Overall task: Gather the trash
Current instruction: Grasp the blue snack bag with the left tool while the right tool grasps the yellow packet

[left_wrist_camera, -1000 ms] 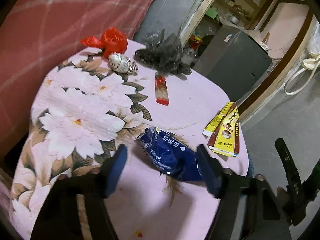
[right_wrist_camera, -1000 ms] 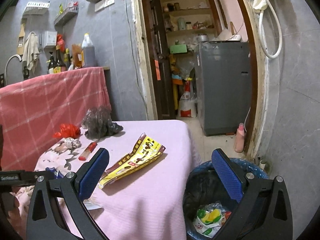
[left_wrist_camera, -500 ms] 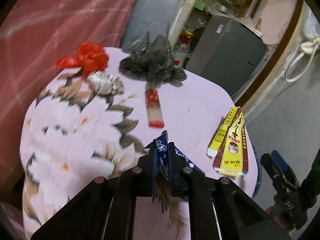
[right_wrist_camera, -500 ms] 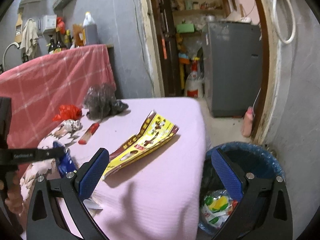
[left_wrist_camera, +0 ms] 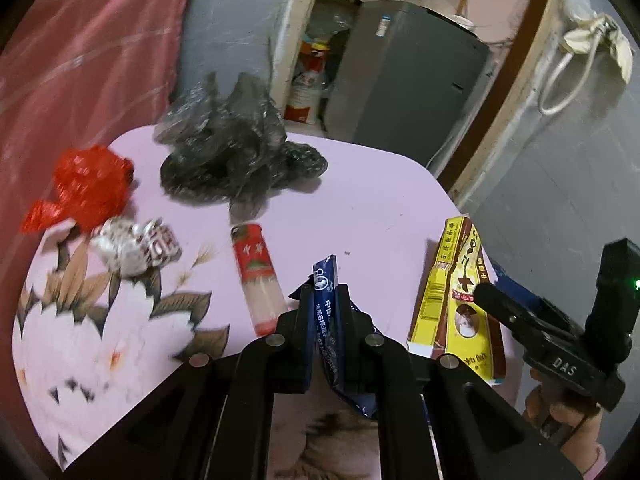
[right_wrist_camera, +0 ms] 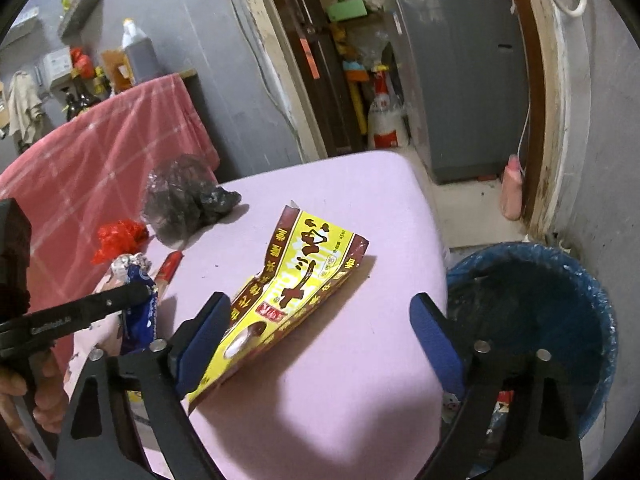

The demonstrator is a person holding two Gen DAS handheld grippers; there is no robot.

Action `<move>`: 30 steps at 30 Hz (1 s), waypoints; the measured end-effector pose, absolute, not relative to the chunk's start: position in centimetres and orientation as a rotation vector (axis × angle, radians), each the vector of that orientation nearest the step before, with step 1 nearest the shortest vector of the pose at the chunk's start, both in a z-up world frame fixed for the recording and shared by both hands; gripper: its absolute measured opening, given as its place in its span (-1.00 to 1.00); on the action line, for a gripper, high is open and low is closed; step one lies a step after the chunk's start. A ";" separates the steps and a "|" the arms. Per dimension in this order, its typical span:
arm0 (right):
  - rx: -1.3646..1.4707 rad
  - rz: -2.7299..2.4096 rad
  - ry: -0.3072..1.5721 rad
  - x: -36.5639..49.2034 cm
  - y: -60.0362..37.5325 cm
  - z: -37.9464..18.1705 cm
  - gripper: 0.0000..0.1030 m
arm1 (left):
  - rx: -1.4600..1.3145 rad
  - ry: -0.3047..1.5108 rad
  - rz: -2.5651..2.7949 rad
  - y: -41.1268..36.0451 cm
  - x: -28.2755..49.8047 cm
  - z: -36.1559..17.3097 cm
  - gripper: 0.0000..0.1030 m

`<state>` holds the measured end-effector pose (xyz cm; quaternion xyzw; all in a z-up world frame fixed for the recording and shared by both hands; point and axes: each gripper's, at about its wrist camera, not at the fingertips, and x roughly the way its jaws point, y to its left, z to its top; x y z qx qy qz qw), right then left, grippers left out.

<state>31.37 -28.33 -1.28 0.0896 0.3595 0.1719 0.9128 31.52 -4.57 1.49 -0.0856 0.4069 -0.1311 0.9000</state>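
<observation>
Pinching a blue snack wrapper (left_wrist_camera: 326,312) between its closed pads, the left tool (left_wrist_camera: 325,308) has that wrapper standing up edge-on at the near edge of the worktop (left_wrist_camera: 360,208), which wears a pink floral cloth. Just right of the wrapper lies a flattened yellow-and-brown carton (left_wrist_camera: 460,304). The right tool (right_wrist_camera: 320,340) hangs over that carton with its jaws wide apart; they have just been closing a little, and its left blue pad (right_wrist_camera: 204,336) sits at the carton's near end without a grip that can be seen. Right of the carton, off the worktop's edge, stands a bin (right_wrist_camera: 560,280) lined with a blue bag. Just left of the blue wrapper lies a red-and-white packet (left_wrist_camera: 256,276), and further left a crumpled silver wrapper (left_wrist_camera: 136,246). Beyond the silver wrapper sits a crumpled red plastic bag (left_wrist_camera: 88,188), and beyond the red-and-white packet a crumpled dark plastic bag (left_wrist_camera: 232,156) near the worktop's far edge.
</observation>
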 end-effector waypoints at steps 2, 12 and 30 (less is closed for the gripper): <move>0.166 0.350 0.746 31.9 -28.0 -1.2 0.62 | -0.173 0.843 -0.281 -4.4 32.0 1.3 -0.87; 0.130 0.387 0.783 33.6 -26.2 -1.9 0.29 | -0.188 0.857 -0.304 -3.3 32.9 0.4 -0.88; 0.127 0.428 0.764 32.9 -26.5 -1.7 -0.36 | -0.153 0.855 -0.344 -5.6 33.1 0.6 -0.88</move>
